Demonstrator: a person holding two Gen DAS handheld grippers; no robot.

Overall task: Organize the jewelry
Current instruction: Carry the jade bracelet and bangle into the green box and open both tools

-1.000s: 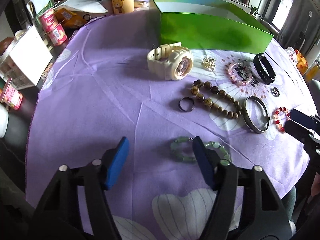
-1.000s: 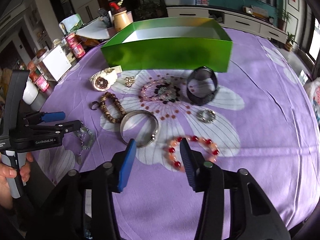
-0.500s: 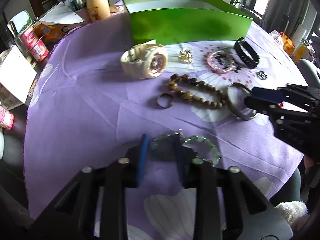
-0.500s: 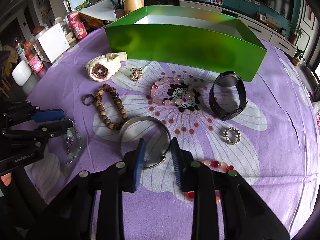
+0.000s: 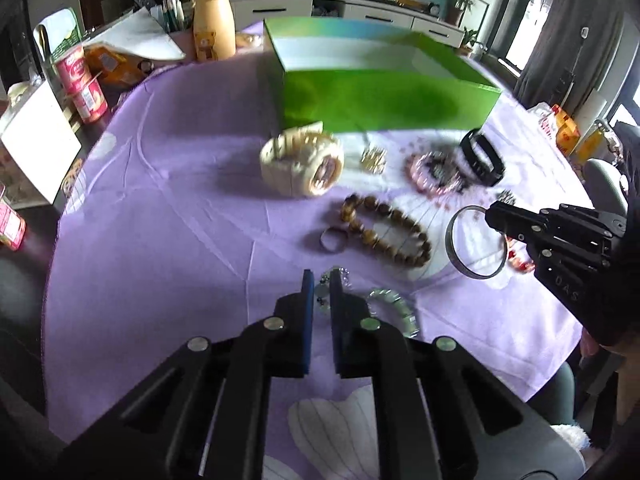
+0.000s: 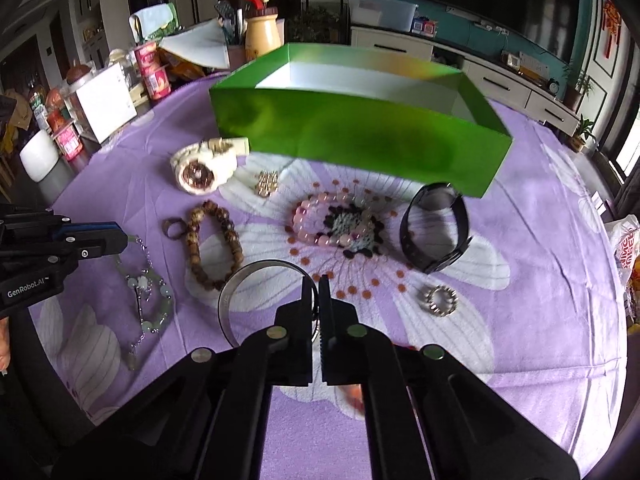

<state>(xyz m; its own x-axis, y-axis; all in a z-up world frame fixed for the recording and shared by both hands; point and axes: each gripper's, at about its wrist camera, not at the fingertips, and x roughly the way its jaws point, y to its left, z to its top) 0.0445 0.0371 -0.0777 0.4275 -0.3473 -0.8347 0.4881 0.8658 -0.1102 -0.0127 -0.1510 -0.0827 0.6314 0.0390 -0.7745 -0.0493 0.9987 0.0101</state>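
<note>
the left tongs [image 5: 321, 284] had just been closing and were clenched on the pale green bead bracelet [image 5: 394, 306] — its near end was pinched between the blue pads while the rest trailed to the right on the cloth. in the right wrist view the same bracelet [image 6: 154, 300] hung and lay below the left tongs [image 6: 116, 240]. the right tongs [image 6: 319, 286] had likewise just been closing and gripped the rim of the silver bangle [image 6: 240, 280], which tilted up off the cloth at the pinched edge; the left wrist view showed that bangle [image 5: 476, 240] raised at the right tongs [image 5: 494, 212].

the remaining pieces lay on a purple flowered tablecloth [image 6: 540, 220]: a cream watch [image 6: 202, 164], a brown bead bracelet [image 6: 214, 240], a small dark ring [image 6: 174, 228], a pink bead bracelet [image 6: 316, 216], a black watch [image 6: 436, 228] and a silver ring [image 6: 440, 300]. an open green box [image 6: 360, 132] stood behind them — its white interior visible. cans and a beige jar [image 6: 262, 34] stood at the far left edge; a white cabinet [image 6: 500, 80] ran along the back wall.
</note>
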